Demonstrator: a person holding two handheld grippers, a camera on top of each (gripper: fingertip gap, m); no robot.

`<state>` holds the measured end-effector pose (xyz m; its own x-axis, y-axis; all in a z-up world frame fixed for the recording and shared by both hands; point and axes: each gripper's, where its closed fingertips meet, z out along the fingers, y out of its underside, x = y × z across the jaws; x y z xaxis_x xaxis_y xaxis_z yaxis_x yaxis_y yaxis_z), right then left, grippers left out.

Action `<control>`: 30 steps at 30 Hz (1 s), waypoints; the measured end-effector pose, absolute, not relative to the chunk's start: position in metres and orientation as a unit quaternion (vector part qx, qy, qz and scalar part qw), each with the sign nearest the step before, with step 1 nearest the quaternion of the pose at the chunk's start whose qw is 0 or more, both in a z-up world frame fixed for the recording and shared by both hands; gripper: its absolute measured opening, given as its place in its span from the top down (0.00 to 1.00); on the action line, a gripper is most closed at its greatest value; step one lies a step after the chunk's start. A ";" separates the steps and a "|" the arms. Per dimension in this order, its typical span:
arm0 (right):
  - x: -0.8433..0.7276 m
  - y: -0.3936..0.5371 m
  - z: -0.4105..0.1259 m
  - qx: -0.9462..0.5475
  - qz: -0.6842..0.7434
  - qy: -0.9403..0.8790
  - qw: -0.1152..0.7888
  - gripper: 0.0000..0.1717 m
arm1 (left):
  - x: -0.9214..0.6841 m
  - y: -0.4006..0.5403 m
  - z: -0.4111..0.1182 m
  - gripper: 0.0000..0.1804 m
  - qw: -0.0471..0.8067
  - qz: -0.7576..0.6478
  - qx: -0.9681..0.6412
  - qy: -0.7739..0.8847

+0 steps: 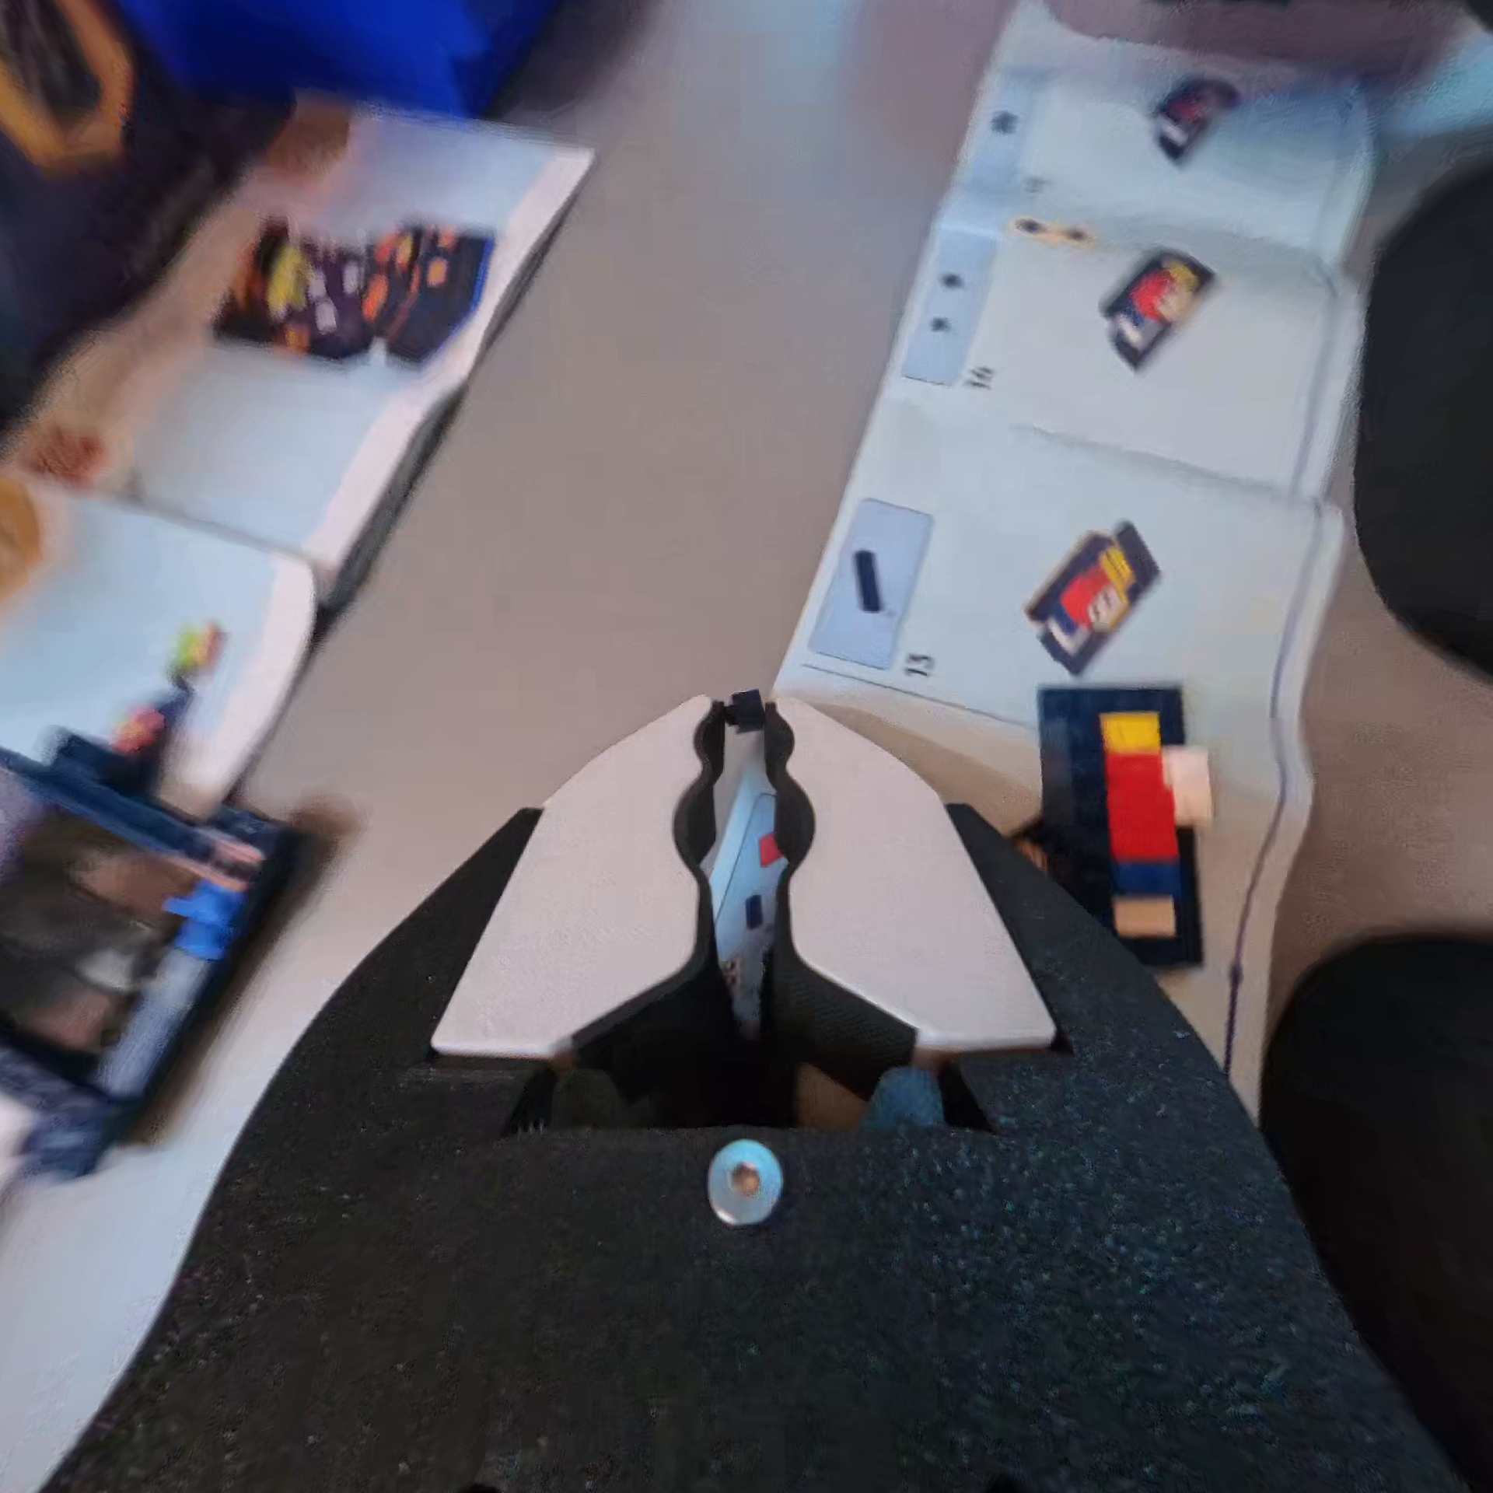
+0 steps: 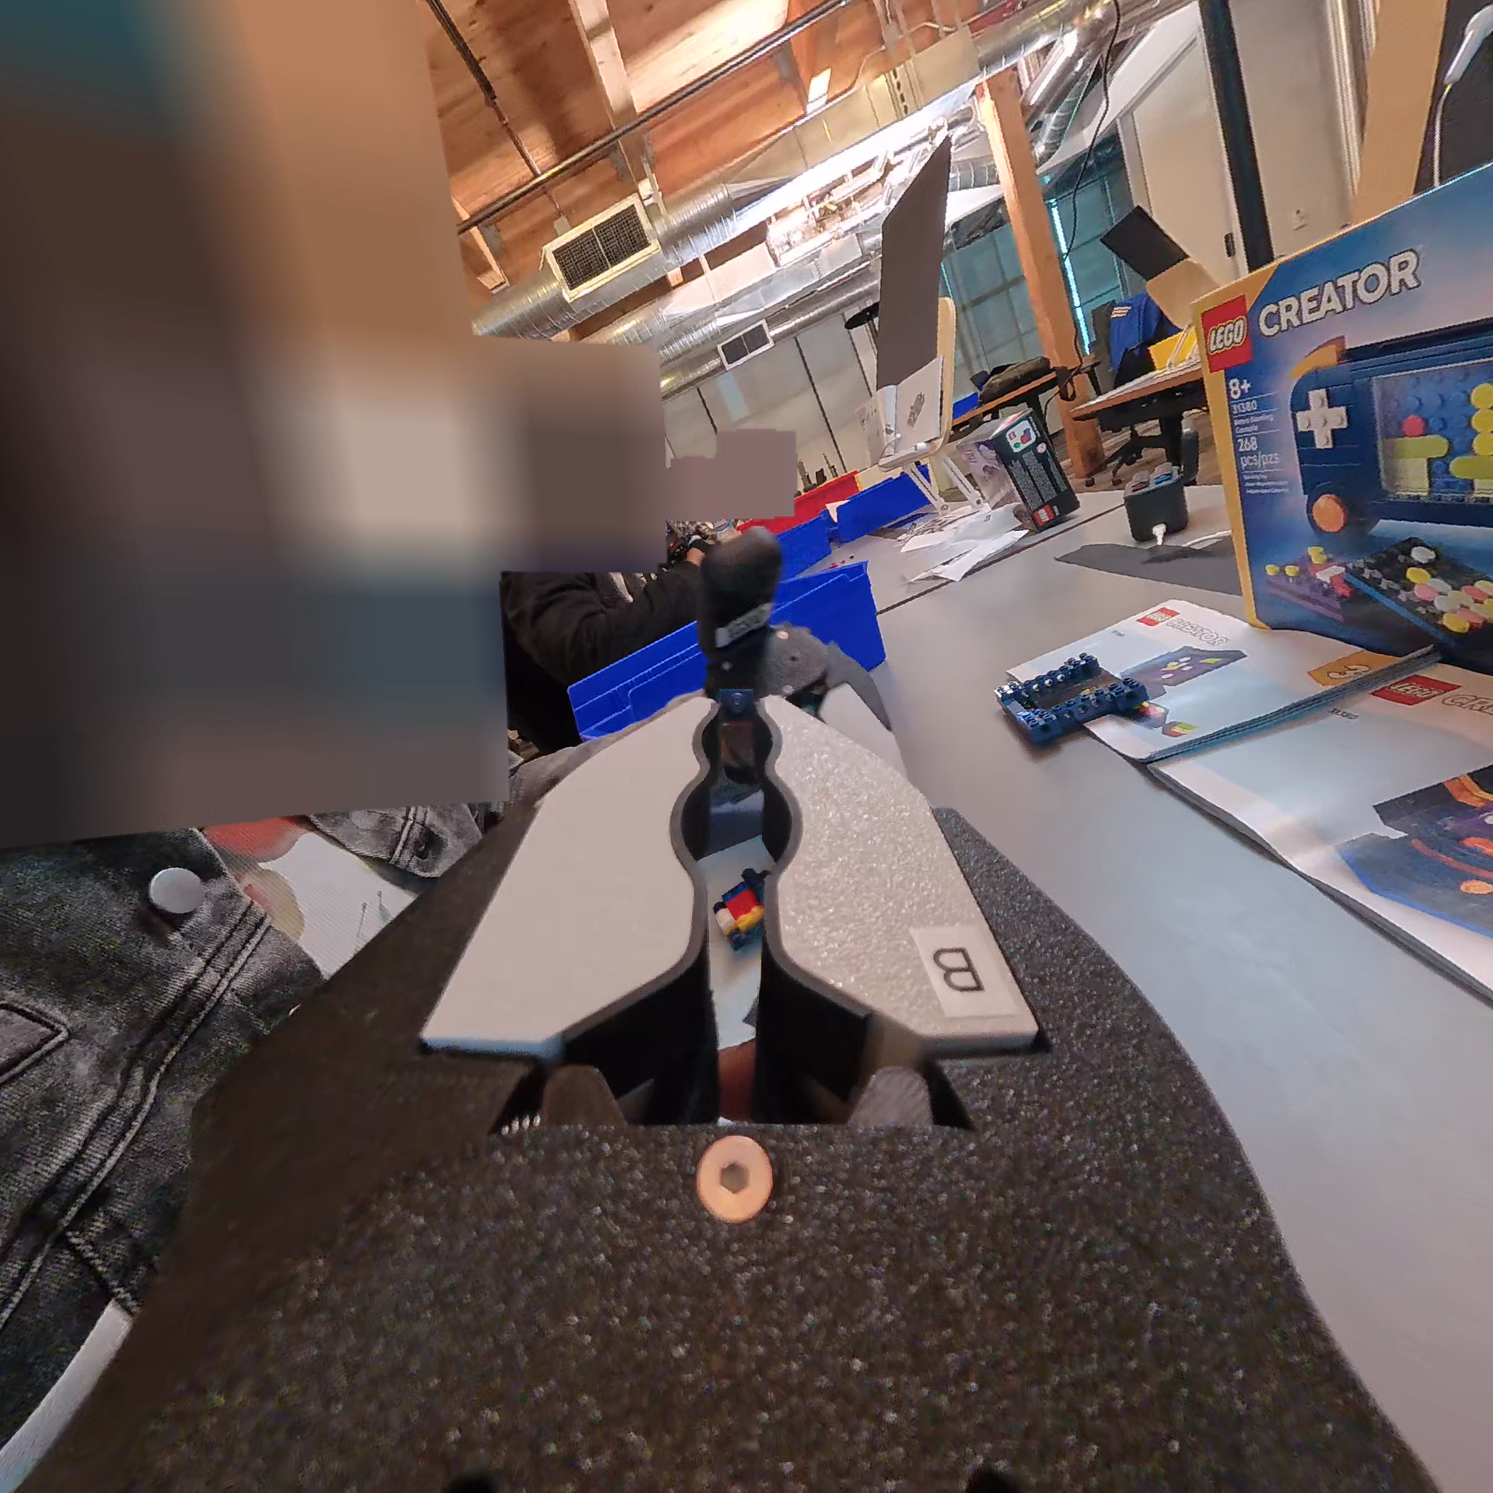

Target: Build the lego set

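In the left wrist view my left gripper [image 1: 745,711] is shut on a small dark blue brick [image 1: 745,709] pinched at the very tips, above the grey table [image 1: 646,404] beside an open instruction booklet [image 1: 1091,485]. A flat dark blue build with red, yellow, white and tan bricks [image 1: 1131,816] lies on the booklet, to the right of the fingers. In the right wrist view my right gripper [image 2: 737,704] is shut on a small dark blue brick [image 2: 737,703], held above the table. The left gripper [image 2: 751,630] shows just beyond it, pointing down. A small coloured build [image 2: 739,909] lies on the table below.
White booklets with pictures [image 1: 347,323] and a dark box [image 1: 121,929] lie at the left. A toy set box [image 2: 1357,452], booklets [image 2: 1212,695], a dark blue frame build [image 2: 1066,695] and blue bins [image 2: 824,614] are on the table. A person in a denim jacket [image 2: 121,1010] is close at left. Spacing between my two grippers at the tips: around 20 centimeters.
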<state>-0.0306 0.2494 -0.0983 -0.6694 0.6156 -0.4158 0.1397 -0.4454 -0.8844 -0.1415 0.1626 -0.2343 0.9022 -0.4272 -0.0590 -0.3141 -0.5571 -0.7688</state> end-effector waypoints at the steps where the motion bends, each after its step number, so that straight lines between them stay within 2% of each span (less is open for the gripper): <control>1: -0.031 0.248 -0.099 -0.375 0.762 -0.504 0.155 0.96 | -0.143 0.157 -0.225 0.95 0.427 -0.029 -0.866 0.259; 5: -0.033 0.246 -0.101 -0.376 0.761 -0.507 0.150 0.96 | -0.146 0.134 -0.199 0.95 0.403 0.134 -0.807 0.411; 10: -0.033 0.242 -0.100 -0.373 0.759 -0.512 0.150 0.96 | -0.140 0.109 -0.236 0.94 0.314 0.136 -0.824 0.451; 14: -0.032 0.241 -0.098 -0.370 0.759 -0.513 0.155 0.96 | -0.128 0.100 -0.235 0.84 0.323 0.089 -0.836 0.435; 16: -0.032 0.241 -0.097 -0.370 0.759 -0.513 0.155 0.96 | -0.122 0.098 -0.227 0.83 0.339 0.052 -0.848 0.403; 18: -0.032 0.240 -0.097 -0.369 0.760 -0.513 0.154 0.96 | -0.131 0.103 -0.218 0.87 0.368 0.048 -0.864 0.340; 21: -0.032 0.240 -0.096 -0.369 0.760 -0.512 0.154 0.96 | -0.140 0.105 -0.225 0.95 0.367 -0.014 -0.904 0.219; 25: -0.032 0.240 -0.095 -0.368 0.762 -0.510 0.155 0.96 | -0.142 0.114 -0.229 0.96 0.372 -0.119 -0.919 0.060; 30: -0.031 0.240 -0.094 -0.366 0.762 -0.511 0.155 0.96 | -0.142 0.109 -0.242 0.95 0.346 -0.125 -0.929 0.038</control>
<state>-0.0308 0.2395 -0.0942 -0.6837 0.6106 -0.3997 0.1372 -0.4304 -0.8922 -0.1422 0.1088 -0.2423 0.9659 -0.1574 0.2058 0.0156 -0.7576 -0.6525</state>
